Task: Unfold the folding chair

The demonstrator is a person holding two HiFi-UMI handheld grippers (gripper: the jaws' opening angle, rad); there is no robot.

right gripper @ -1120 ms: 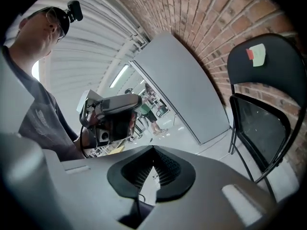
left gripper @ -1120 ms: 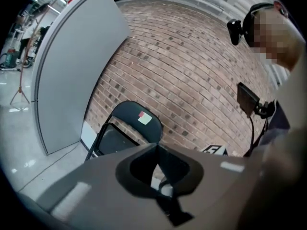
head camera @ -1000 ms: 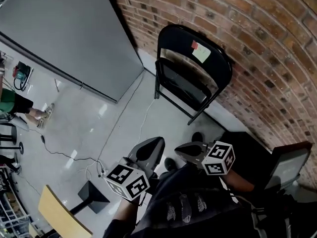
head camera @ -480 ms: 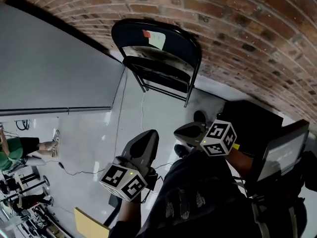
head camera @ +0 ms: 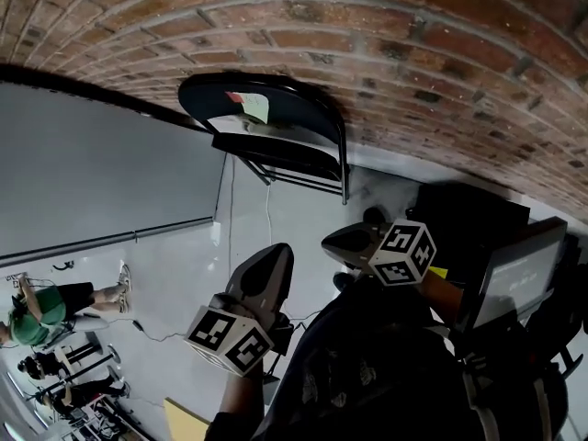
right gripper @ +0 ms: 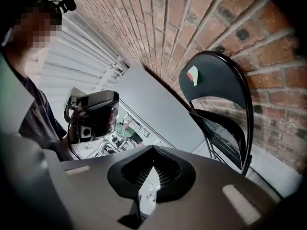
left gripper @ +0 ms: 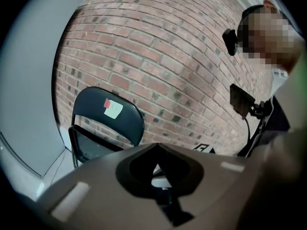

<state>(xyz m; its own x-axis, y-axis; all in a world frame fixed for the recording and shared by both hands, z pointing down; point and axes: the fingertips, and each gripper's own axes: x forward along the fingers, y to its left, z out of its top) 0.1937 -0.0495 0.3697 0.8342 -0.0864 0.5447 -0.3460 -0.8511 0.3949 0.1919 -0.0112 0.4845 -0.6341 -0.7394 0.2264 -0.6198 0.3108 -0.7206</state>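
Note:
A black folding chair (head camera: 276,127) leans folded against the brick wall, with a pale sticky note and a red tag on its backrest. It also shows in the left gripper view (left gripper: 108,121) and in the right gripper view (right gripper: 218,92). My left gripper (head camera: 273,255) is held low in front of me, shut and empty, well short of the chair. Beside it my right gripper (head camera: 333,243) is also shut with nothing in it. Both point towards the chair, and neither touches it.
A brick wall (head camera: 432,53) runs behind the chair, and a grey panel (head camera: 92,182) stands to its left. A cable (head camera: 230,214) trails over the glossy floor. At the right are a black case (head camera: 473,214) and a monitor (head camera: 514,278). A person in green (head camera: 37,306) is far left.
The head view has swung round, so the chair has slid from upper right to upper centre-left. Both grippers stay shut in front of the body and have drifted along with the turn.

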